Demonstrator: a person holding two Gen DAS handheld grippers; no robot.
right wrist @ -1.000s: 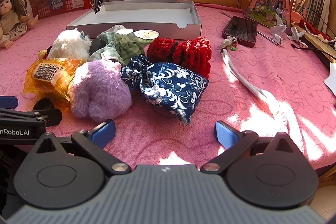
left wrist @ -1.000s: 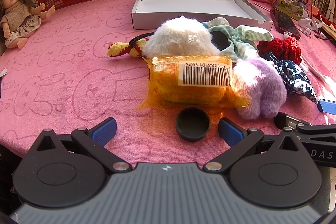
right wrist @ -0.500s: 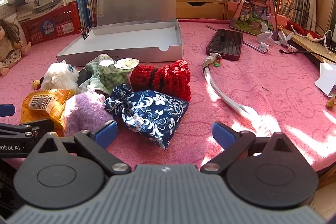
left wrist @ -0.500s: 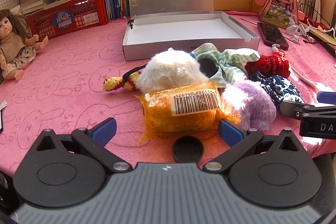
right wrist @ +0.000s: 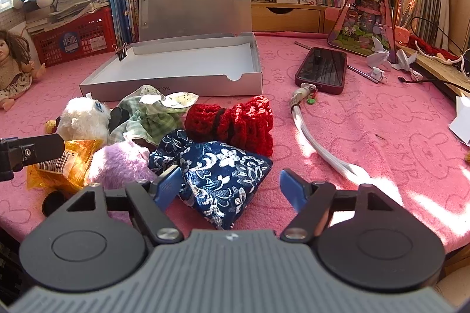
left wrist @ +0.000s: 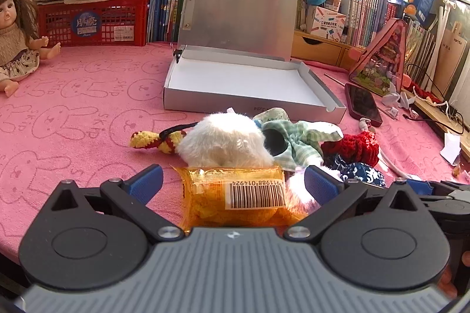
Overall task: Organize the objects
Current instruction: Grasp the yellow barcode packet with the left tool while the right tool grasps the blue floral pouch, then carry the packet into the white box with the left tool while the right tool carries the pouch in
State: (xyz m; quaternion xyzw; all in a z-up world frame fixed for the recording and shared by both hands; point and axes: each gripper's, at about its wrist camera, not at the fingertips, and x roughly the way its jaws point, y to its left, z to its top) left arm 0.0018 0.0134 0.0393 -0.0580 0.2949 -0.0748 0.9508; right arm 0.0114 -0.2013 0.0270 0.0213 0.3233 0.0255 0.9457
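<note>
Blue floral pouch (right wrist: 223,181), lower centre, sits between closing right gripper (right wrist: 229,186) jaws, pads not yet pressing; soft cloth may slip or snag purple plush (right wrist: 117,166); left gripper (left wrist: 233,183) spread, empty.

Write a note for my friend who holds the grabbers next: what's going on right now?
Left gripper: open, holds nothing, orange snack packet between its jaws.
Right gripper: jaws closing around the blue floral pouch, not pressing it yet.
Grey box: open, nothing in it.
Done: nothing put away.
Left: white plush, purple plush, red crochet piece, green checked cloth, packet and pouch lie in front of the box.
</note>
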